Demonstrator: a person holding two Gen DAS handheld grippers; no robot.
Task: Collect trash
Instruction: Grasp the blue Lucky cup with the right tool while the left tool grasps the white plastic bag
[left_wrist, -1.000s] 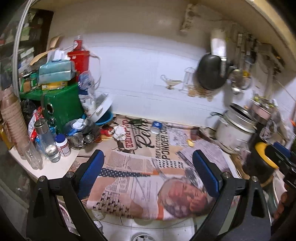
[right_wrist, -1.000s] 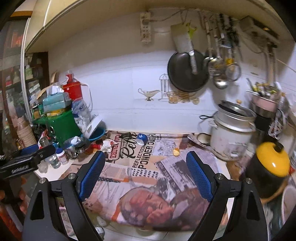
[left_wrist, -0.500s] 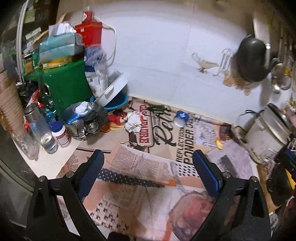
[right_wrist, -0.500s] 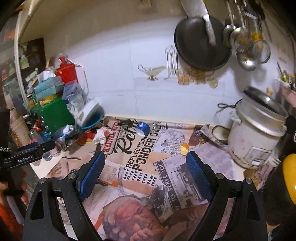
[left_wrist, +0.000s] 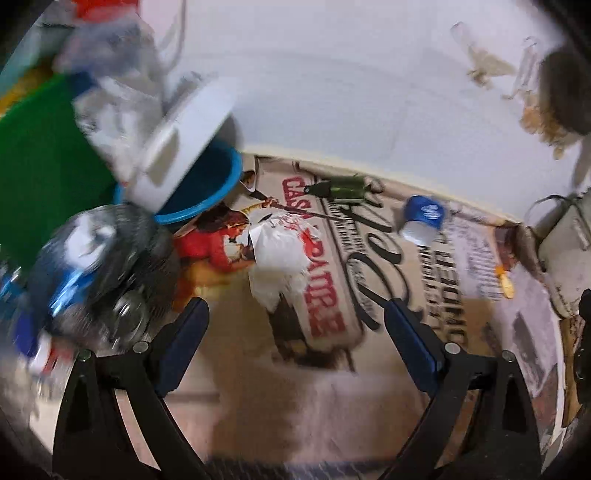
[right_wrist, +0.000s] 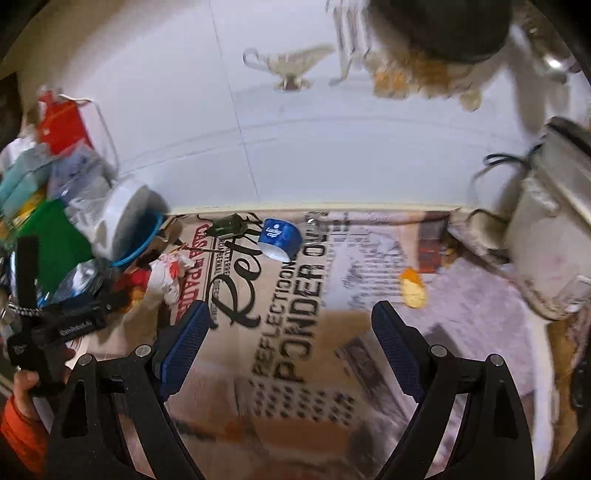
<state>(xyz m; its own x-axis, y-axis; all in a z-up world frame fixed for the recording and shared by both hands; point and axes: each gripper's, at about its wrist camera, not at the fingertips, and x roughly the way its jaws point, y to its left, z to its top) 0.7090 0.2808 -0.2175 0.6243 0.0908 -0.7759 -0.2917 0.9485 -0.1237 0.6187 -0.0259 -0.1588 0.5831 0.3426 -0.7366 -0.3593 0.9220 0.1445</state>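
Both grippers' fingers (left_wrist: 184, 332) (right_wrist: 186, 338) gape empty; blue cup (right_wrist: 279, 238) lies sideways, mouth toward the camera

Rear wall (right_wrist: 332, 147): white tile, faint grout lines, evenly lit. Table (right_wrist: 295, 332): covered with overlapping printed newspaper sheets. Left side – green box (left_wrist: 33, 177) and blue plastic basin (left_wrist: 207, 192); right side – white rice cooker (right_wrist: 546, 236).

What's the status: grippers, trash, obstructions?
Left gripper open, empty. Right gripper open, empty. Crumpled paper and blue cup lie uncollected on newspaper. Nothing blocking.
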